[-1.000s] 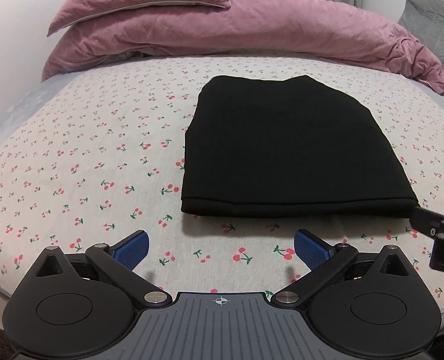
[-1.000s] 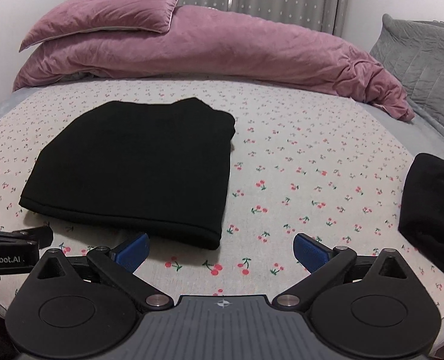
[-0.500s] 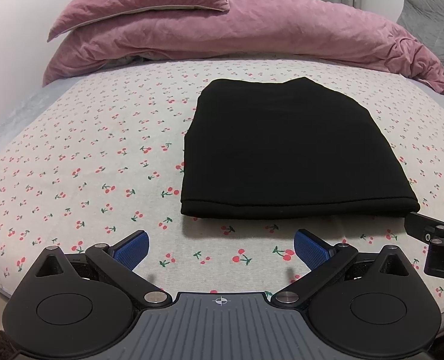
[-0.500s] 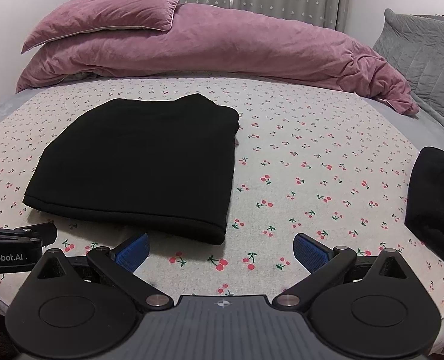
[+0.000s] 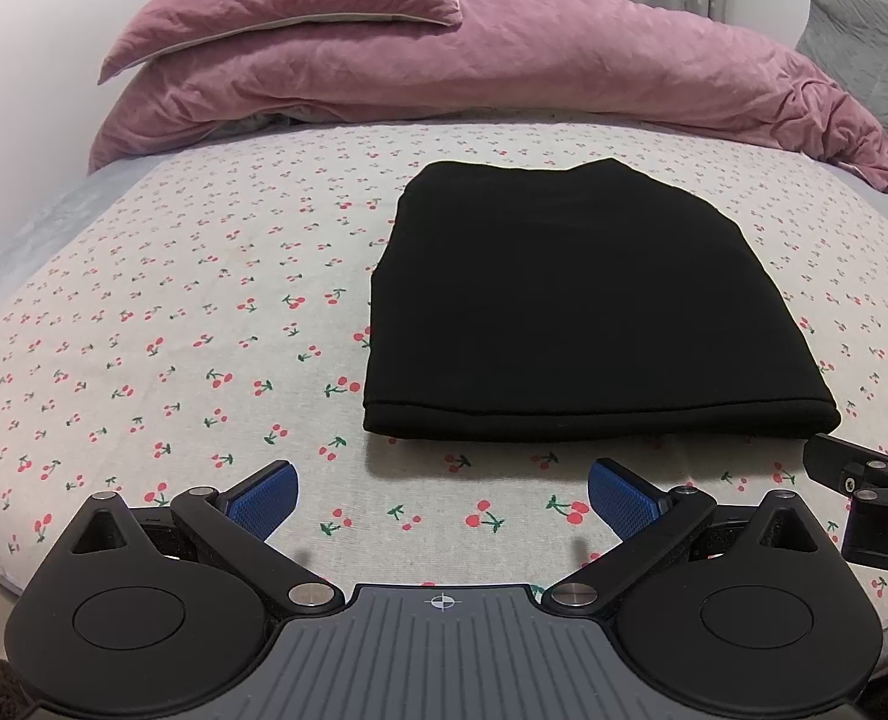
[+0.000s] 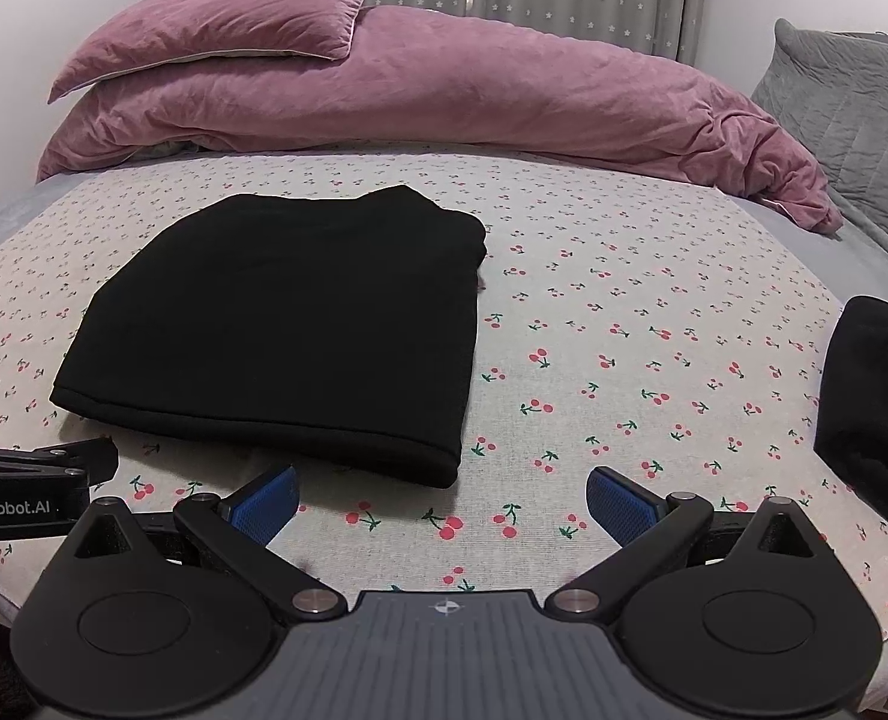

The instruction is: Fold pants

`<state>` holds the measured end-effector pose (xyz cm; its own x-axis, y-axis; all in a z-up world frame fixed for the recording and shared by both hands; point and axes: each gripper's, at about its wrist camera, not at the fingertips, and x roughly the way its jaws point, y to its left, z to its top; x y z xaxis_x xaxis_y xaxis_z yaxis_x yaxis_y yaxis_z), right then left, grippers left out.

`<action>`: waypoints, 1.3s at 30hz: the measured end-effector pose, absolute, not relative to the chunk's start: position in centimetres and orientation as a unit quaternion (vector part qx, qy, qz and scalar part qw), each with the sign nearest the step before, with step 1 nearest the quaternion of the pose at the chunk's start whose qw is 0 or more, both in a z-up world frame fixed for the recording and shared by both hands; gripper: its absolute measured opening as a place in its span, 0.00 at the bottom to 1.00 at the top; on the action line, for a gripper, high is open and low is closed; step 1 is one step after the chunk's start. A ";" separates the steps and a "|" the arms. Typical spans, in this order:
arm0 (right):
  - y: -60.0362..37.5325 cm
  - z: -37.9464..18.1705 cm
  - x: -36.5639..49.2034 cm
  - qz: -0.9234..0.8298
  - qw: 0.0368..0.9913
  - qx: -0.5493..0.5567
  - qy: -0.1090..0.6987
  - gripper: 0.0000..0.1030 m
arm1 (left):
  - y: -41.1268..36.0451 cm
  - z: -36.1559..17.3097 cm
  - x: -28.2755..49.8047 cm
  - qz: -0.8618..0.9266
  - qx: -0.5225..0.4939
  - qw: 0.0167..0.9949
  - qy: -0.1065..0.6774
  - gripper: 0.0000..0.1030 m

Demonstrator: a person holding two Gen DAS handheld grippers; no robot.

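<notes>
The black pants (image 5: 582, 306) lie folded into a flat rectangle on the cherry-print bed sheet (image 5: 174, 312); they also show in the right wrist view (image 6: 288, 324). My left gripper (image 5: 442, 489) is open and empty, held over the sheet just short of the pants' near folded edge. My right gripper (image 6: 441, 498) is open and empty, near the pants' near right corner. Each gripper's body shows at the edge of the other's view.
A pink duvet (image 5: 504, 72) and a pink pillow (image 5: 288, 6) lie along the back of the bed. A grey quilted pillow (image 6: 852, 96) is at the right. Another black garment (image 6: 876, 414) lies at the right edge of the bed.
Both grippers have drawn back and risen a little from the folded pants. The pants have not moved. Both stay open.
</notes>
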<state>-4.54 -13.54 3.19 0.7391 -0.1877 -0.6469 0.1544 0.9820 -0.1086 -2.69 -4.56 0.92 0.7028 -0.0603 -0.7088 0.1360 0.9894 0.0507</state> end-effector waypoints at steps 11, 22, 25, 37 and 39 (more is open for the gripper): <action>-13.5 3.2 -4.5 -0.093 0.932 -0.023 0.349 0.99 | -4.8 0.9 -2.8 -0.055 0.051 0.921 0.382 1.00; -13.6 3.1 -4.5 -0.089 0.932 -0.024 0.350 0.99 | -4.9 0.7 -2.7 -0.056 0.053 0.921 0.381 1.00; -13.5 3.1 -4.5 -0.089 0.932 -0.023 0.351 0.99 | -4.9 0.7 -2.8 -0.056 0.052 0.921 0.381 1.00; -13.5 3.2 -4.5 -0.087 0.932 -0.025 0.352 0.99 | -4.8 0.6 -2.7 -0.056 0.051 0.920 0.384 1.00; -13.4 3.1 -4.4 -0.086 0.932 -0.026 0.352 0.99 | -4.8 0.6 -2.8 -0.057 0.051 0.920 0.384 1.00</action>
